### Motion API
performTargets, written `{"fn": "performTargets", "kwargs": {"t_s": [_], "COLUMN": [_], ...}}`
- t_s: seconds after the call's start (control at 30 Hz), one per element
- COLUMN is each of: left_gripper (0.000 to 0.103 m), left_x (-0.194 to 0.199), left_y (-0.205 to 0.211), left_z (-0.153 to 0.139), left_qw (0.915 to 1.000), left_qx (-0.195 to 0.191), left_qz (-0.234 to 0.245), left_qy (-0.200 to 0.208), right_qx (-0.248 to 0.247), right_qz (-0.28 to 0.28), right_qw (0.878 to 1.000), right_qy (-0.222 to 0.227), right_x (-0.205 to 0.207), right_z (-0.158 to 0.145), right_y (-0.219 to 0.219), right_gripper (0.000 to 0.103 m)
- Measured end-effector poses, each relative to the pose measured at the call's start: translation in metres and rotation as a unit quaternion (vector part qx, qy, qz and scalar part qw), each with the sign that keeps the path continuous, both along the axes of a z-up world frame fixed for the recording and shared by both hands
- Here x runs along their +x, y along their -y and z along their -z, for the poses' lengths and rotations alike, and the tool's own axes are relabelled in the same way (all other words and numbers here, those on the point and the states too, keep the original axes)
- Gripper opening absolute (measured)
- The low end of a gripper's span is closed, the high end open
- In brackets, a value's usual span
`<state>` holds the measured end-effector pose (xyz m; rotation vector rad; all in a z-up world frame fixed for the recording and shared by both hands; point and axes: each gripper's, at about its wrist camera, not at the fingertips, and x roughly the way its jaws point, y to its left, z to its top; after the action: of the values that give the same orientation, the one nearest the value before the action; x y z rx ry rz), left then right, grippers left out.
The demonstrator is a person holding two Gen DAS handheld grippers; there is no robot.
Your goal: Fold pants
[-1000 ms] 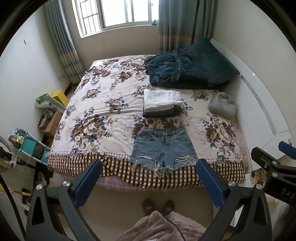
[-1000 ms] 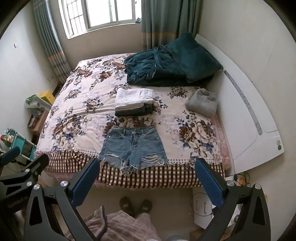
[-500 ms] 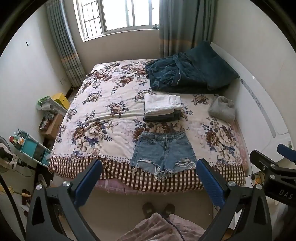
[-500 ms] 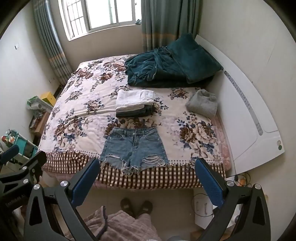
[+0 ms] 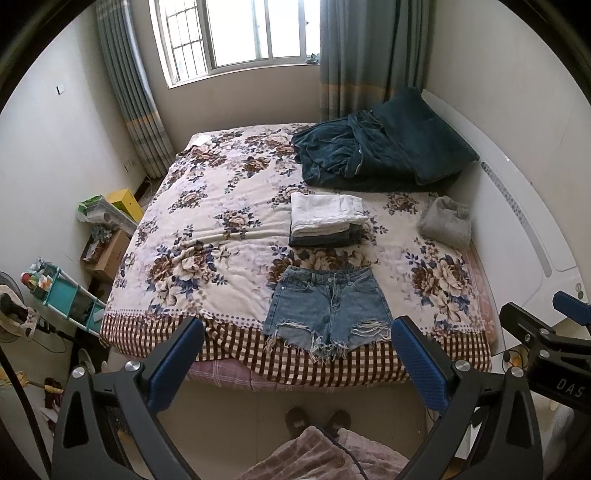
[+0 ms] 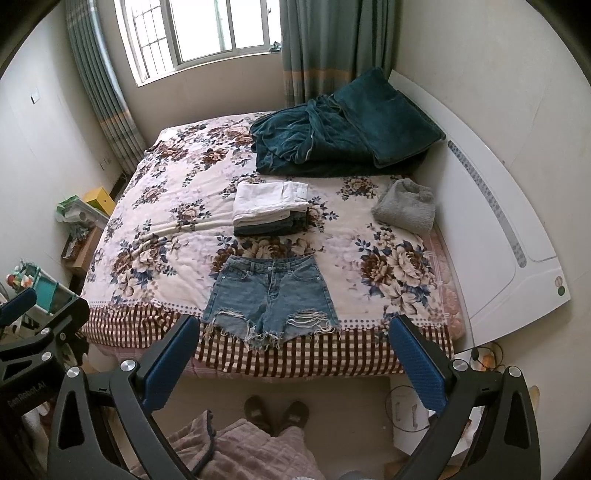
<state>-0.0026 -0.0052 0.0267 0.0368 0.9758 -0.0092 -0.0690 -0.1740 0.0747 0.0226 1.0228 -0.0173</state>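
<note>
One bed (image 5: 207,236); one pair of denim shorts (image 5: 328,306) flat at its near edge, waistband far, frayed hems toward you. One folded stack (image 5: 325,219) just beyond. Your left gripper (image 5: 295,362) and right gripper (image 6: 291,360) both spread wide, holding nothing.

Both my wrist cameras look down and forward from high above the floor at the foot of the bed (image 5: 229,229), well back from it, facing the far window (image 5: 240,33). The left view sits slightly left, so the denim shorts (image 5: 327,308) fall right of its centre; in the right view they (image 6: 271,295) lie left of centre. Both views share the whole bed, the window and the headboard (image 6: 491,206) at right.
</note>
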Motion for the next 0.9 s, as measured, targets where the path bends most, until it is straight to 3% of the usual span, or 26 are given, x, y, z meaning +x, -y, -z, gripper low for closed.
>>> {"fn": "performTargets", "kwargs": {"t_s": [0.9], "left_gripper": [0.103], "left_x": [-0.003], "left_y": [0.001], "left_z": [-0.003], "left_qw": [1.0], "left_qx": [-0.003], "left_qz": [-0.004], "left_qy": [0.001], "right_qx": [0.004], "right_qz": [-0.003], "right_qw": [1.0], "right_qy": [0.005], "right_x": [-0.009], "right_z": [-0.017], "right_y": [0.0], "right_gripper": [0.103]}}
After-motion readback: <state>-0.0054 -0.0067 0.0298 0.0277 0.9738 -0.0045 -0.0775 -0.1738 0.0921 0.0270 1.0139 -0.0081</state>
